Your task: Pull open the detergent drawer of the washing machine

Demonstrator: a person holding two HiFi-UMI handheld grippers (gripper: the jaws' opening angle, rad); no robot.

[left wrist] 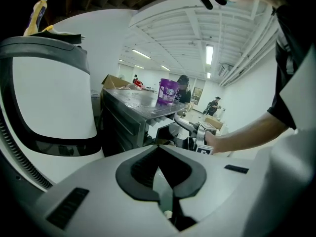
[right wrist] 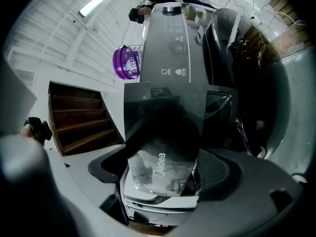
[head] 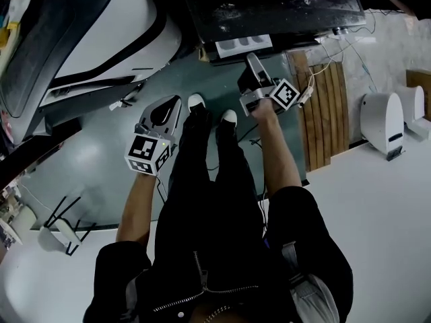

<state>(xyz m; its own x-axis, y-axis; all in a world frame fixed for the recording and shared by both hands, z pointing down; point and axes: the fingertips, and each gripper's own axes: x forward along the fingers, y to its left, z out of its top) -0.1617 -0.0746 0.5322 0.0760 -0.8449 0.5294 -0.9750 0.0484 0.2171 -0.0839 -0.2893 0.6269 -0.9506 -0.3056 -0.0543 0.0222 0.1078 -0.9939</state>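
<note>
The dark washing machine point(head: 269, 5) stands at the top of the head view. Its white detergent drawer point(head: 242, 46) sticks out of the front a little way. My right gripper point(head: 252, 60) reaches level to it. In the right gripper view the drawer's glossy dark front point(right wrist: 163, 157) fills the gap between the wide-set jaws of that gripper point(right wrist: 165, 164), and both pads lie against its edges. My left gripper point(head: 172, 103) hangs lower left, away from the machine. Its jaws point(left wrist: 165, 204) are shut on nothing.
A purple tub point(right wrist: 126, 62) sits on the machine's top. A large white and black appliance point(head: 87, 32) fills the upper left. Wooden planks point(head: 323, 106) and a white device point(head: 380, 120) lie to the right, with cables near them. The person's shoes point(head: 195, 101) stand before the machine.
</note>
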